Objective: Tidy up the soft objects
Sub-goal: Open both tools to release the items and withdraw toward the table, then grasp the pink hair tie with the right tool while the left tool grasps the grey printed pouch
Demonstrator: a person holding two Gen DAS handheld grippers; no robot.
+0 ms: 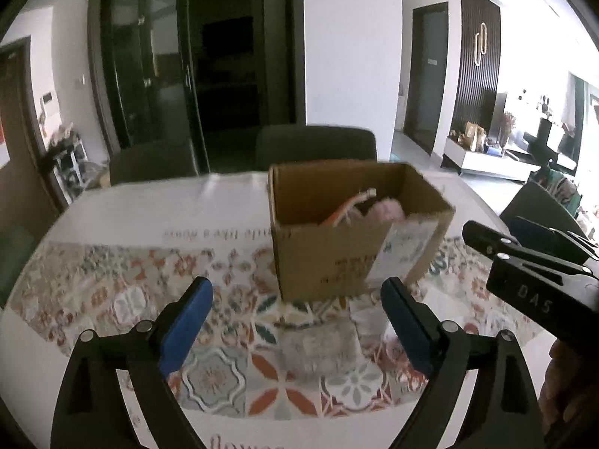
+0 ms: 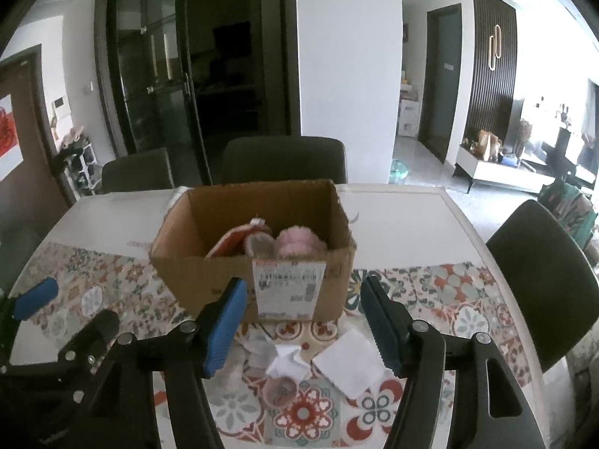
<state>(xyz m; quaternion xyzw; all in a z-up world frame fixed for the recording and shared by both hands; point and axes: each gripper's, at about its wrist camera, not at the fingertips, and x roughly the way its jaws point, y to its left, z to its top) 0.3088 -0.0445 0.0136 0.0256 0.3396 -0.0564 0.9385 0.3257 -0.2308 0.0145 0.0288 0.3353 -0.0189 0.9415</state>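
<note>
Blue-padded fingers of the right gripper [image 2: 303, 321] fill the lower centre of the right wrist view, parted moderately with nothing between them; below the gap, on the flower-patterned tablecloth [image 2: 112, 280], lie a square of white cloth [image 2: 350, 368], a crumpled white scrap [image 2: 286, 363] and a small round pinkish item [image 2: 280, 389], too blurred to identify. Left gripper [image 1: 295, 321], lower centre of its own view, stands wide apart and likewise empty; a greyish fuzzy pad [image 1: 318, 348] rests on the cloth between its fingers. Open brown cardboard box [image 2: 258, 258] sits mid-frame, just beyond both sets of fingertips, printed label facing the cameras. Inside, towards its right side, are a pink plush toy [image 2: 297, 241] and a red-and-white soft item [image 2: 239, 239], so the box appears to serve as the collection bin. Judgement: sorting is partly done, the soft pieces on the table remaining. Both tools angle downward over those pieces, probably lined up for the next pick. Flat cloth may be awkward to pinch from the tabletop. Dark chairs [image 2: 282, 161] stand behind the table.
</note>
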